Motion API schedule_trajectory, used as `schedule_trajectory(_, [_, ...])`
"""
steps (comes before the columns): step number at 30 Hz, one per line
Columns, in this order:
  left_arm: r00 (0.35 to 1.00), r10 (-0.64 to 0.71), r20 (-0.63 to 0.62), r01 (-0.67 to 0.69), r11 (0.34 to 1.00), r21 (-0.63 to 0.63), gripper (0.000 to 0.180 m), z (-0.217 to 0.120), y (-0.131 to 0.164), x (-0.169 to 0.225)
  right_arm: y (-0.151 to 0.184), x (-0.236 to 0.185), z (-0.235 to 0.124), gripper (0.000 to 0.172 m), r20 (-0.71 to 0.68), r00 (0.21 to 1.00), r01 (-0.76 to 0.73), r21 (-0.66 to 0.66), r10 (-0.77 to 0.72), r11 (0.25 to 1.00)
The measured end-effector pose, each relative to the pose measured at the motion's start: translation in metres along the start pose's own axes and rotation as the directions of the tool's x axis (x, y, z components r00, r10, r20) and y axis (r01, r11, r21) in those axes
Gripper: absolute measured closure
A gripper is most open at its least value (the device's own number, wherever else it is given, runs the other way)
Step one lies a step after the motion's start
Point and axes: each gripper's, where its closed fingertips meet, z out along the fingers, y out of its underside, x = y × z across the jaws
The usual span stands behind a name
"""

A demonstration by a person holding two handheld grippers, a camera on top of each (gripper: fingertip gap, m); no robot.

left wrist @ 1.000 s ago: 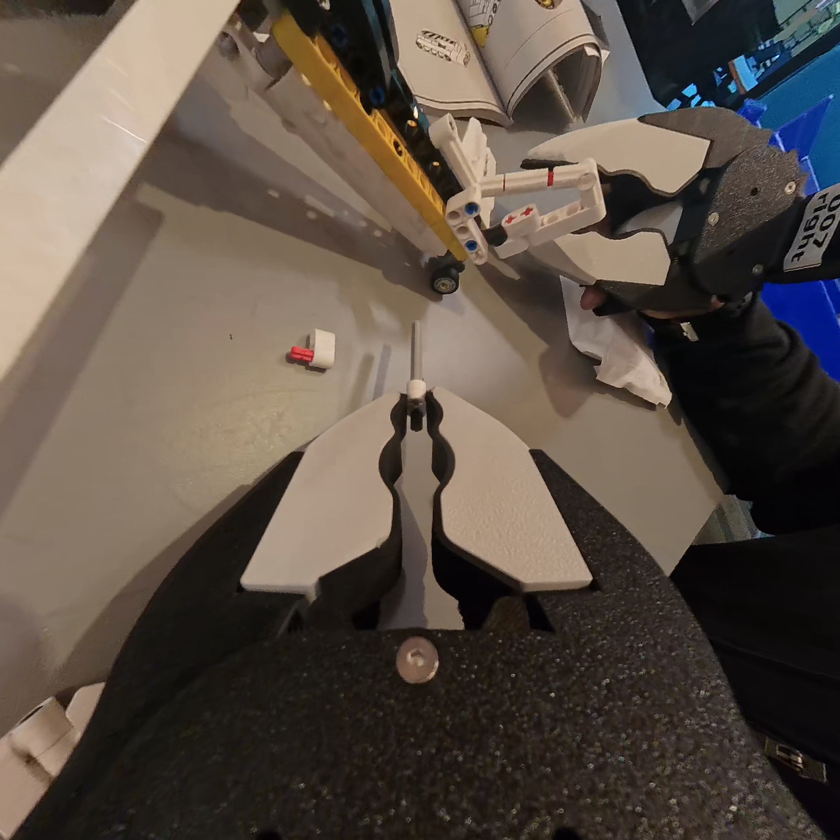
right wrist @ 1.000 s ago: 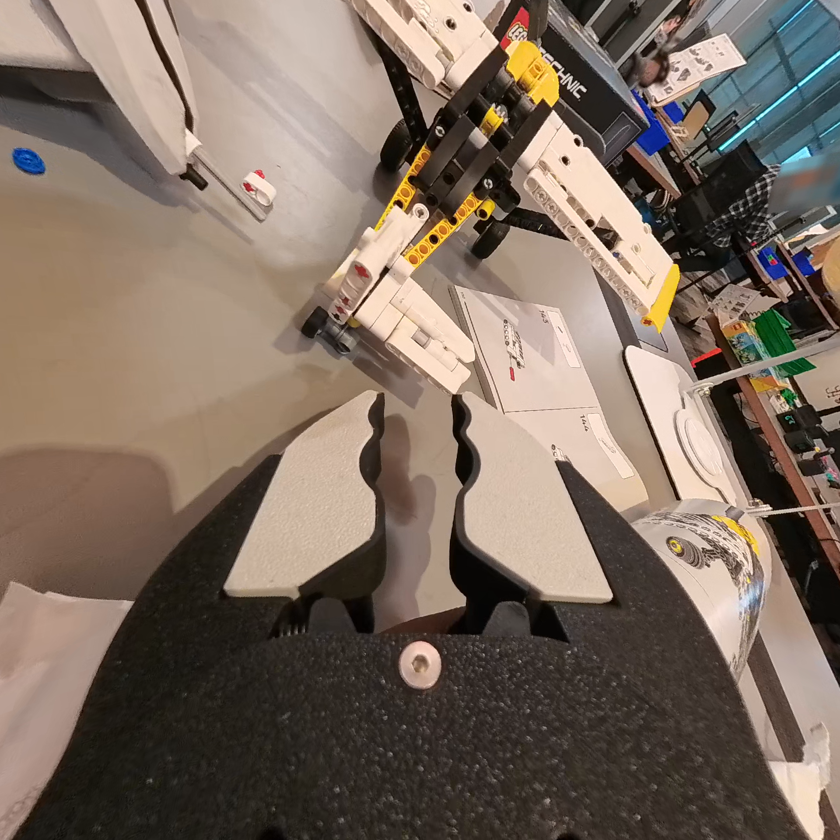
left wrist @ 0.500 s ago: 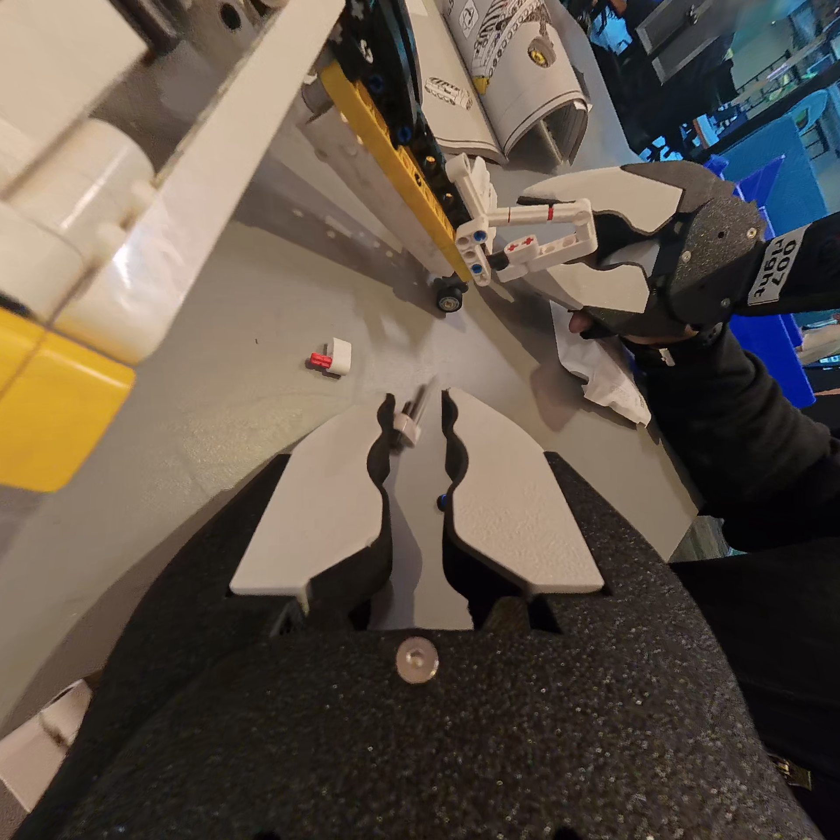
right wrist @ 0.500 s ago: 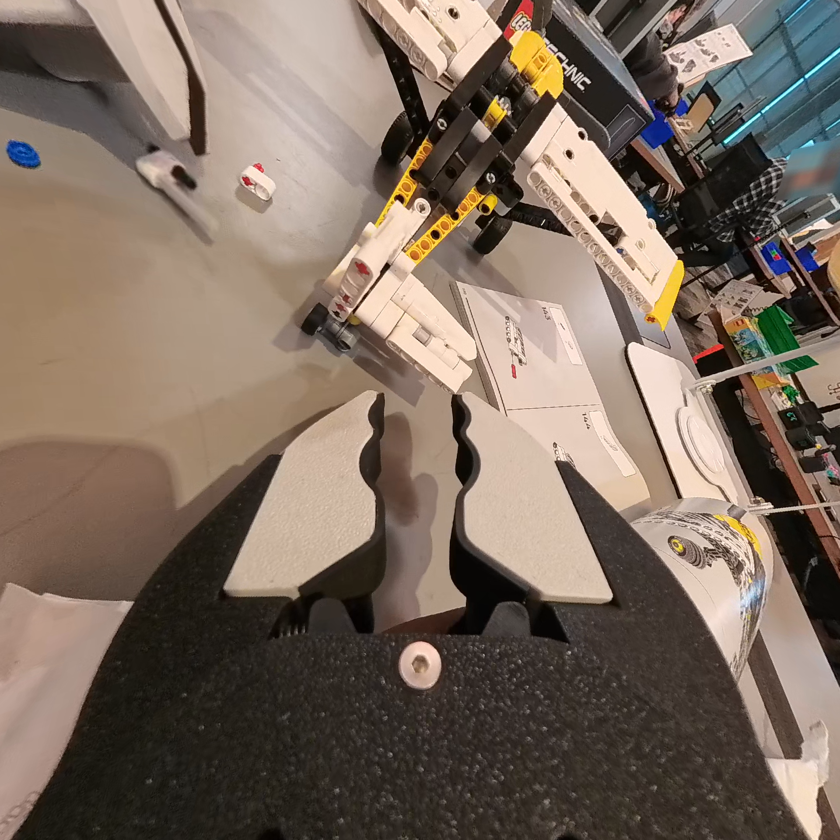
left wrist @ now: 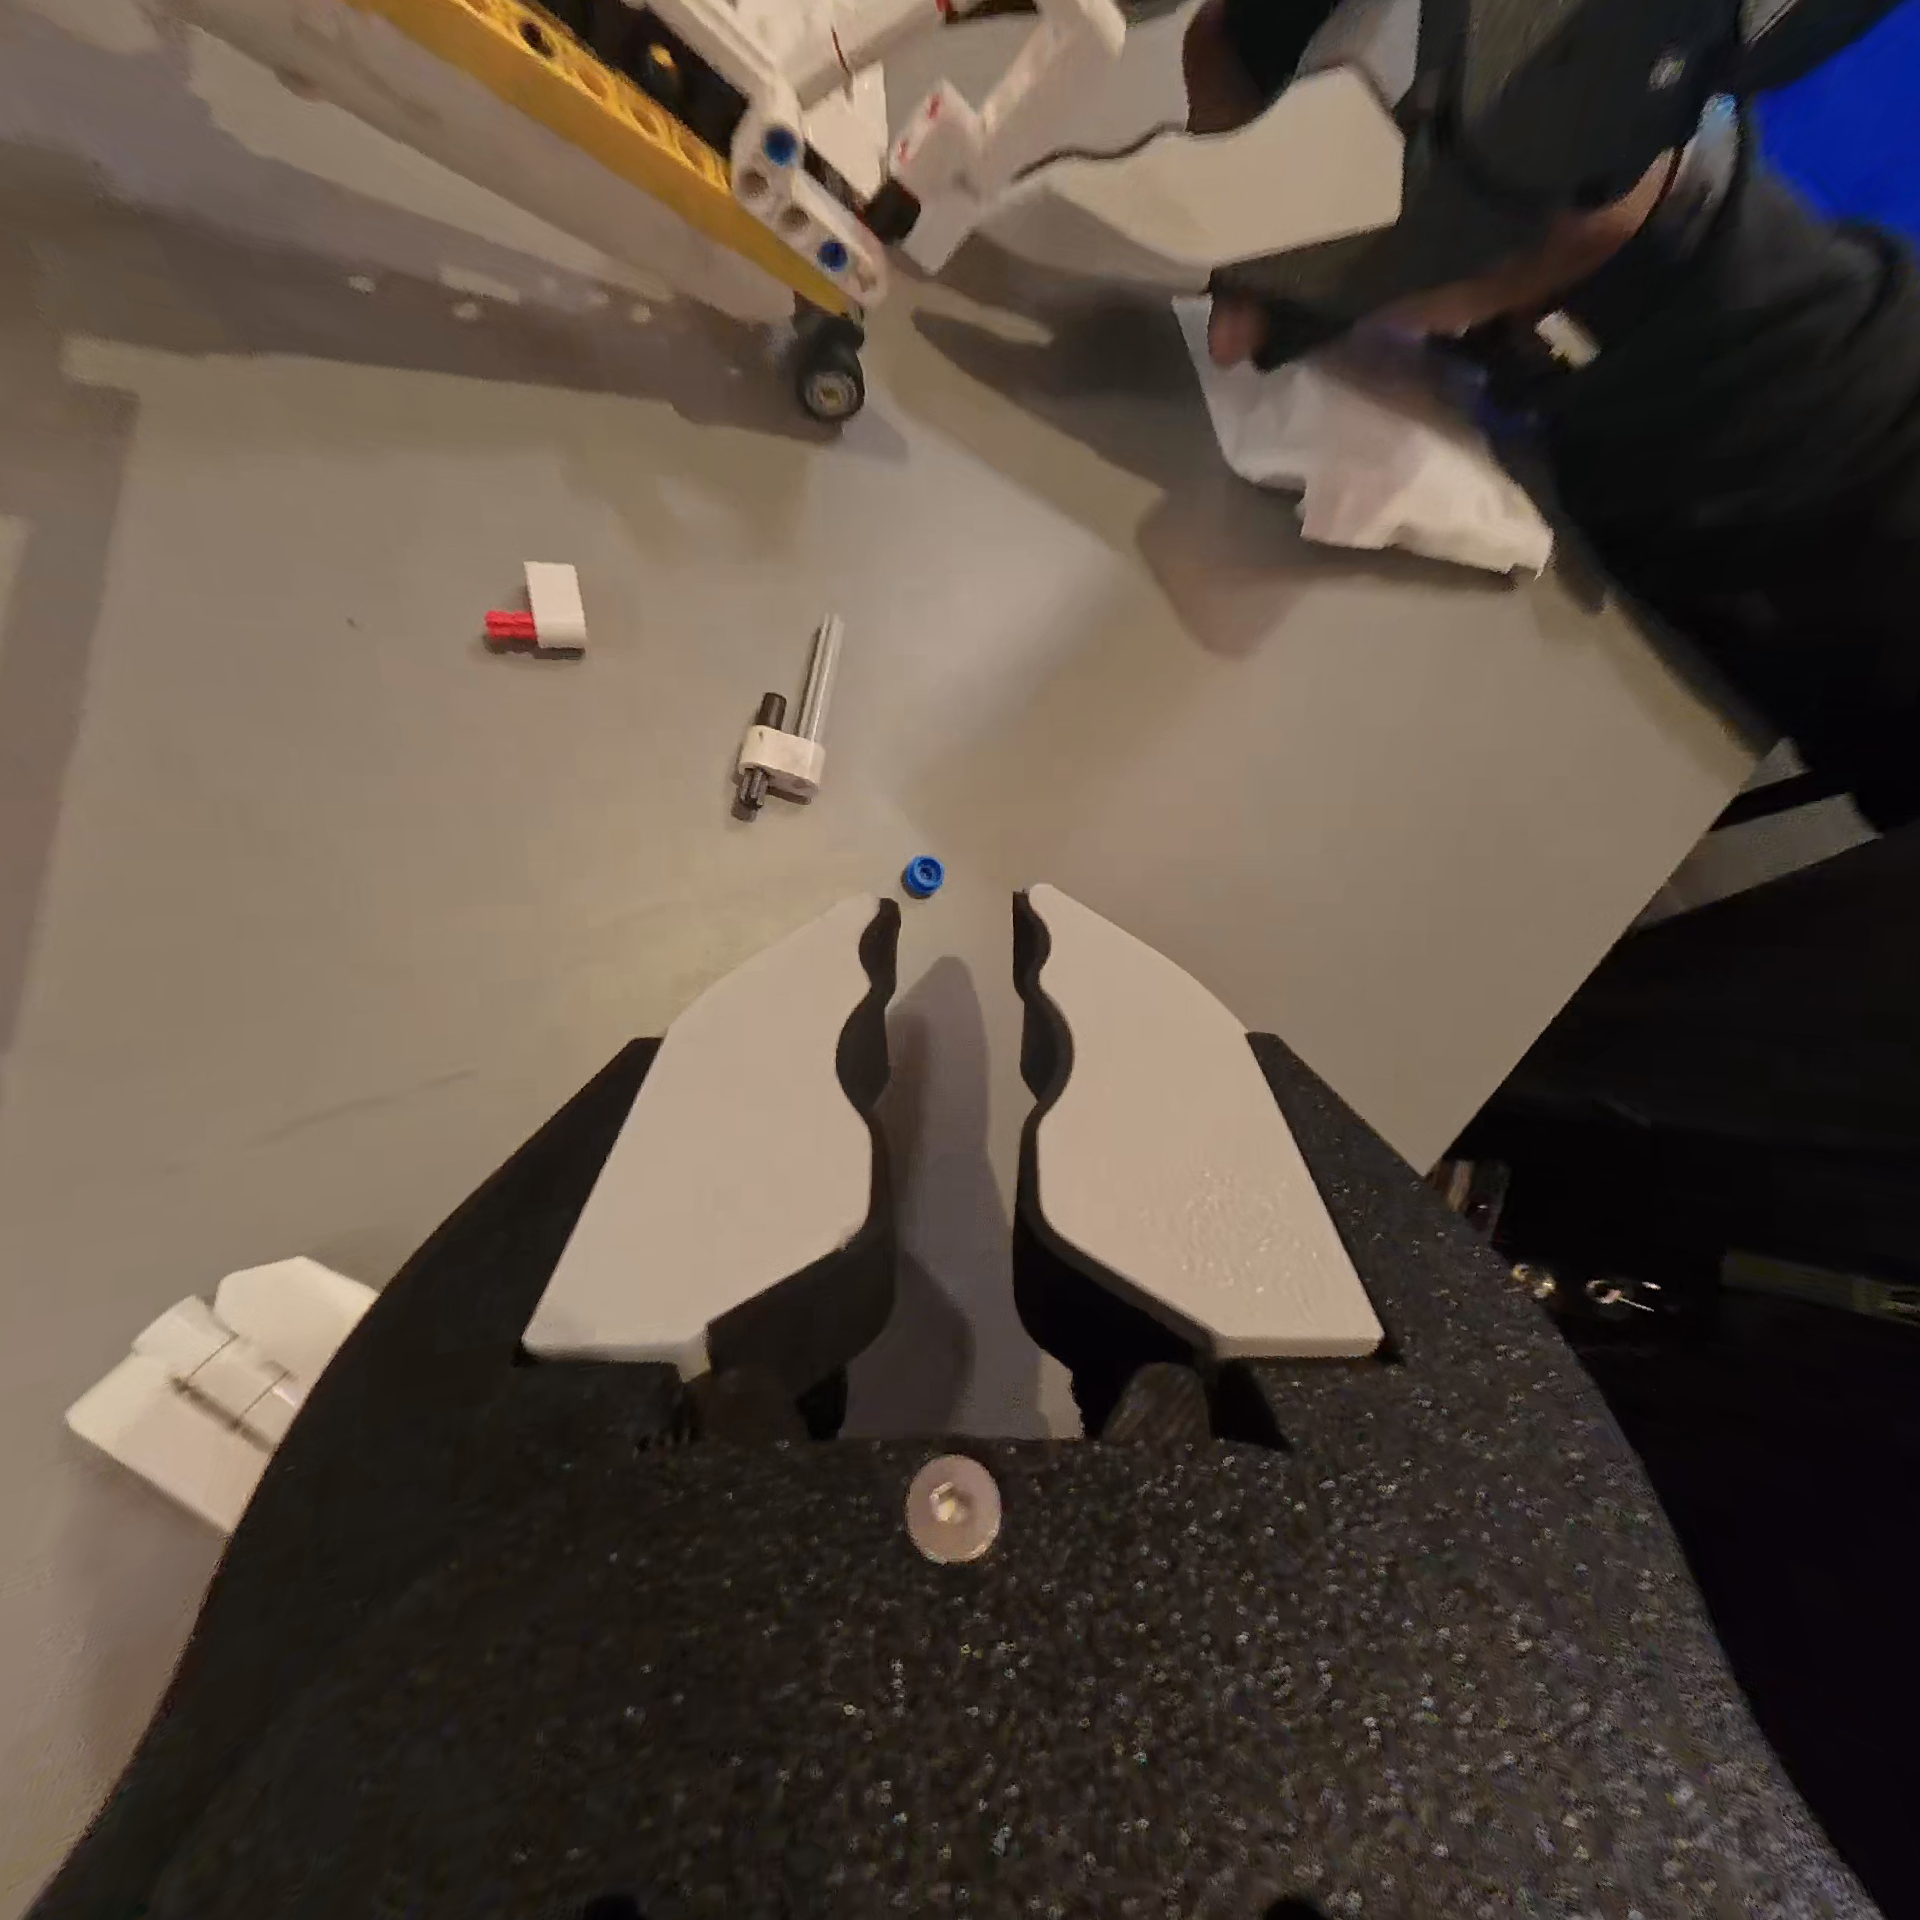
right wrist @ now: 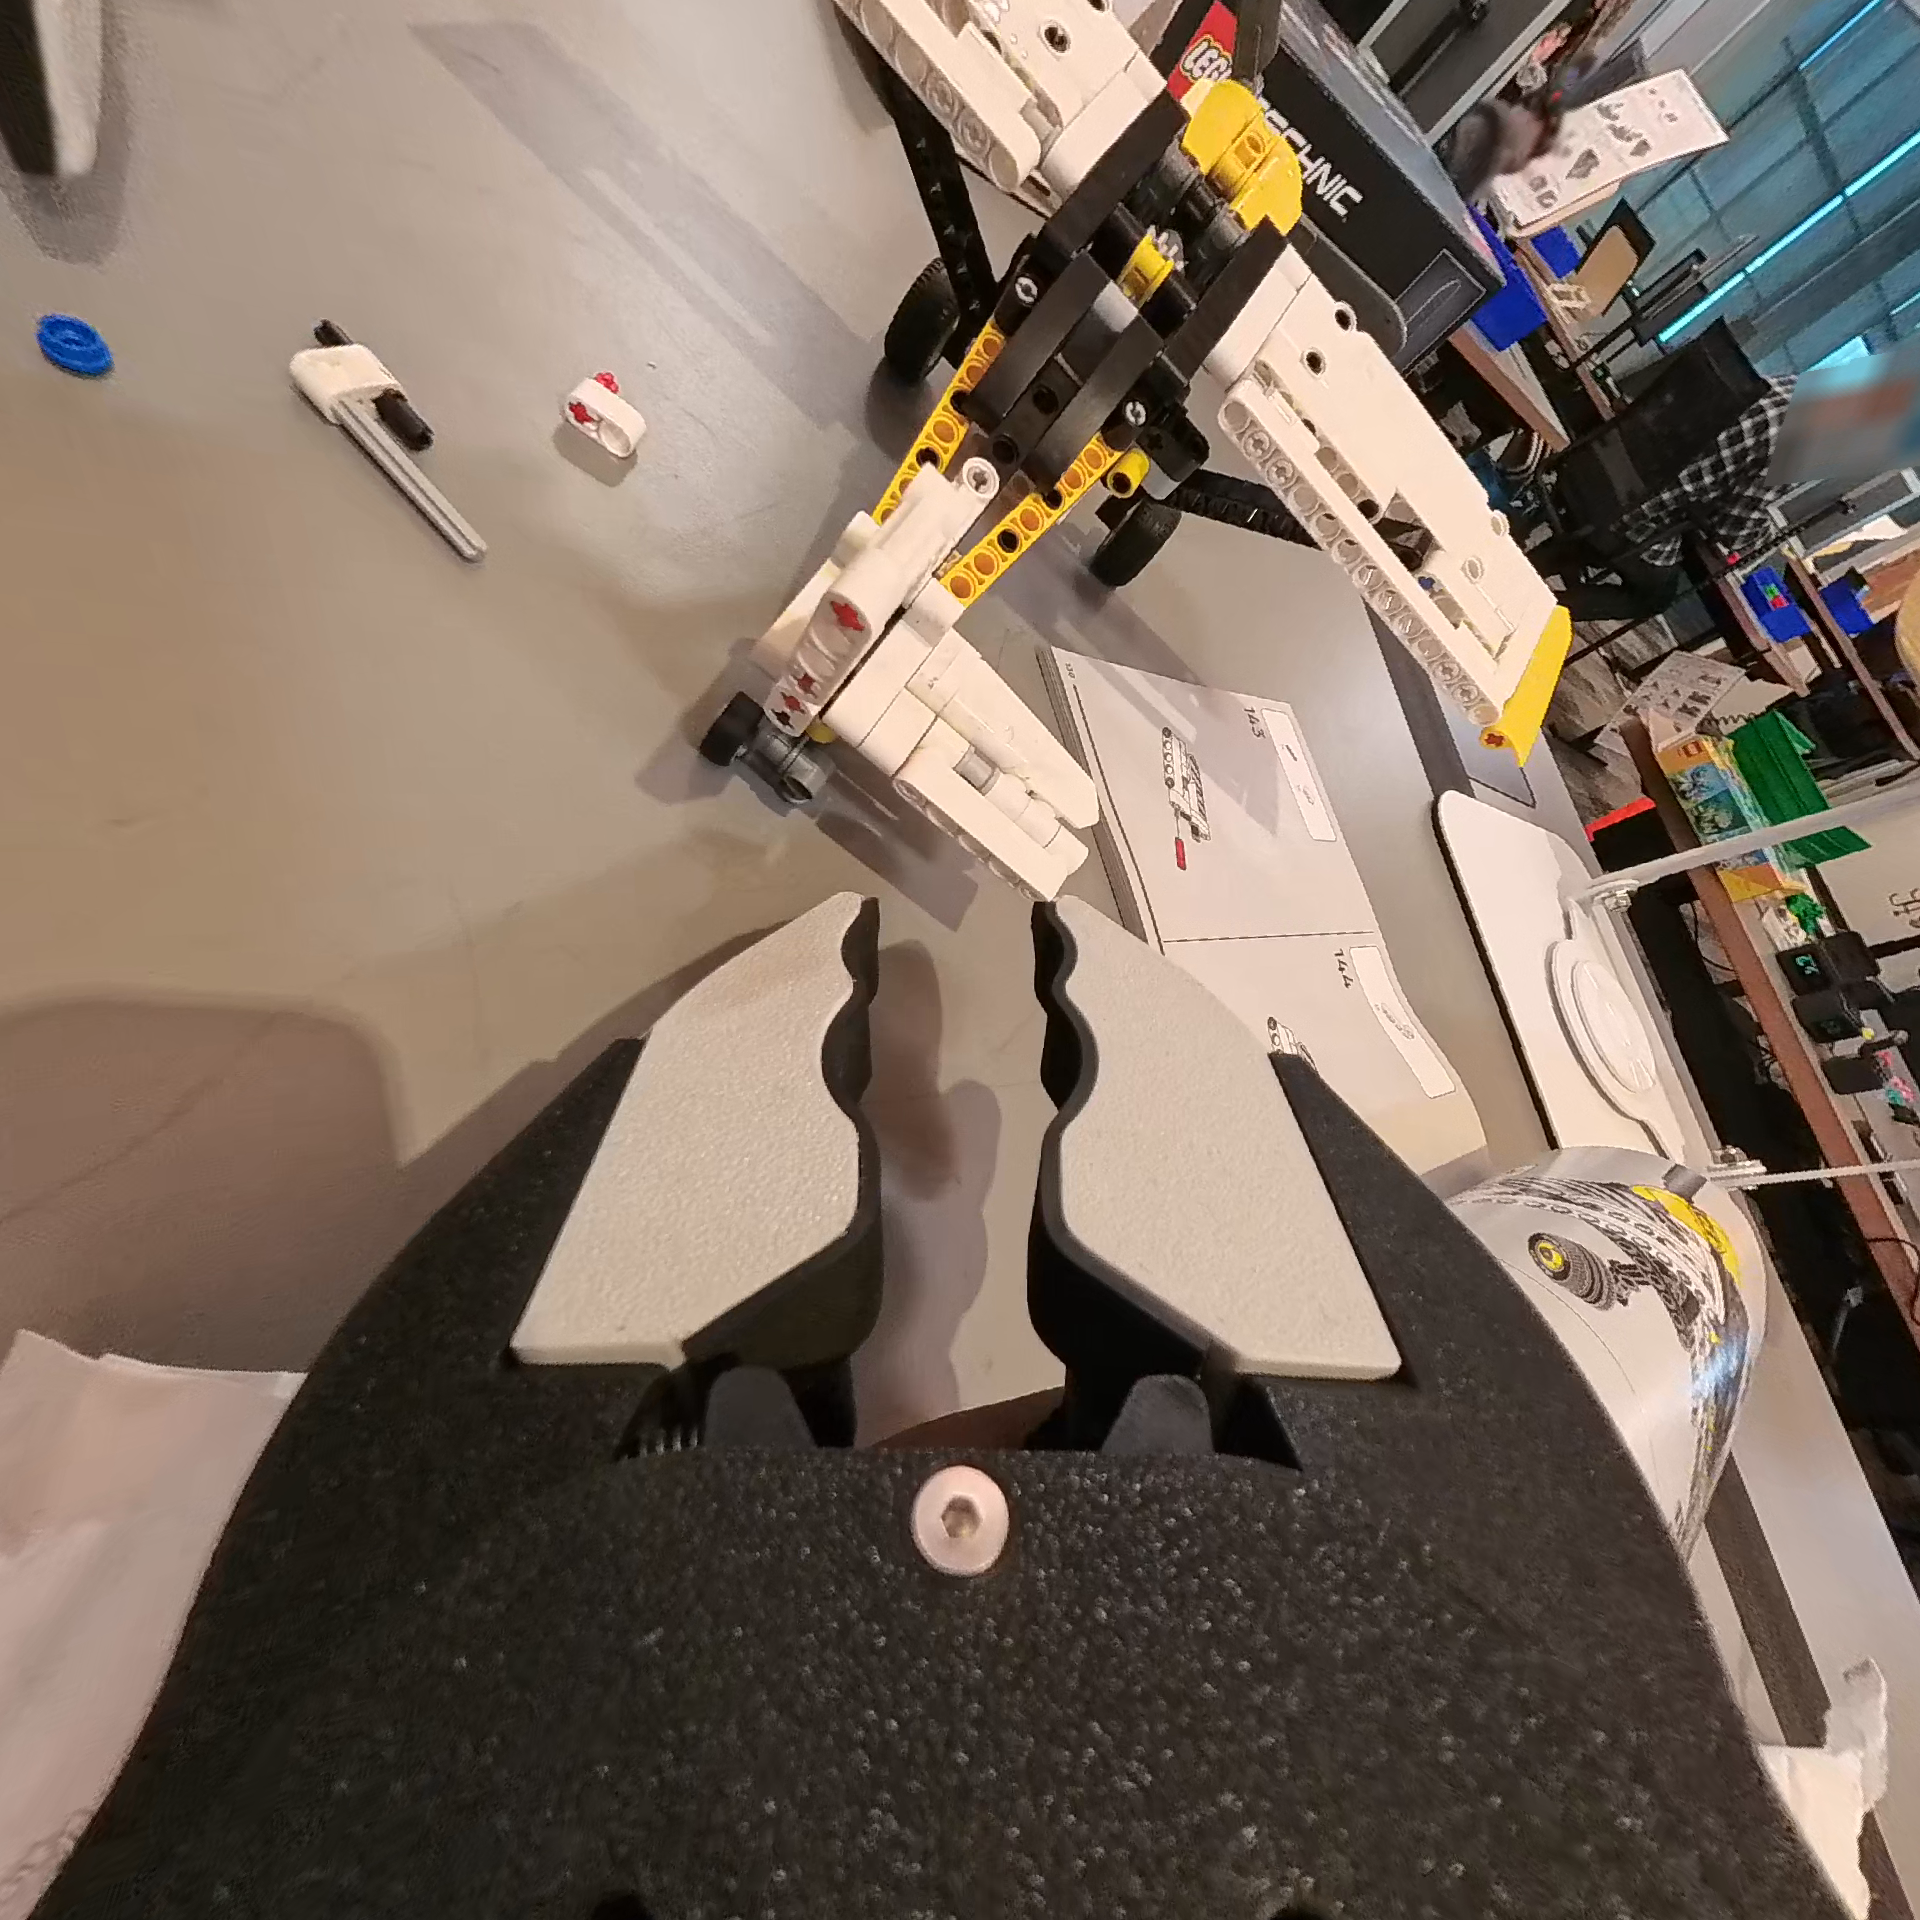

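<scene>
We see a grey desk (left wrist: 312, 935) with loose pieces: a blue stud (left wrist: 923, 875) just ahead of our left gripper (left wrist: 948, 904), spread and bare. The right gripper (right wrist: 954, 914), also spread, nears a brick model (right wrist: 1091, 416). Shelves (right wrist: 1766, 727) crowd the room behind.

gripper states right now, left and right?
Left gripper: open, empty, fingertips just short of a small blue round piece on the table.
Right gripper: open, nothing between its fingers; the white end of the brick model lies just ahead.
</scene>
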Motion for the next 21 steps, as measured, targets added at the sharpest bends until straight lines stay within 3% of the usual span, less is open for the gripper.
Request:
schedule_trajectory(9, [0.983,0.158,0.097,-0.149,0.985,-0.088,0.173,0.022,0.002,-0.002,-0.001,-0.001,-0.001,0.143,-0.001,1.000,0.008,0.001,-0.008,1.000])
schedule_trajectory(21, [0.960,0.257,0.113,-0.247,0.965,-0.092,0.174,0.051,-0.018,0.014,-0.003,0.000,-0.003,0.143,-0.012,1.000,0.028,0.012,-0.027,1.000])
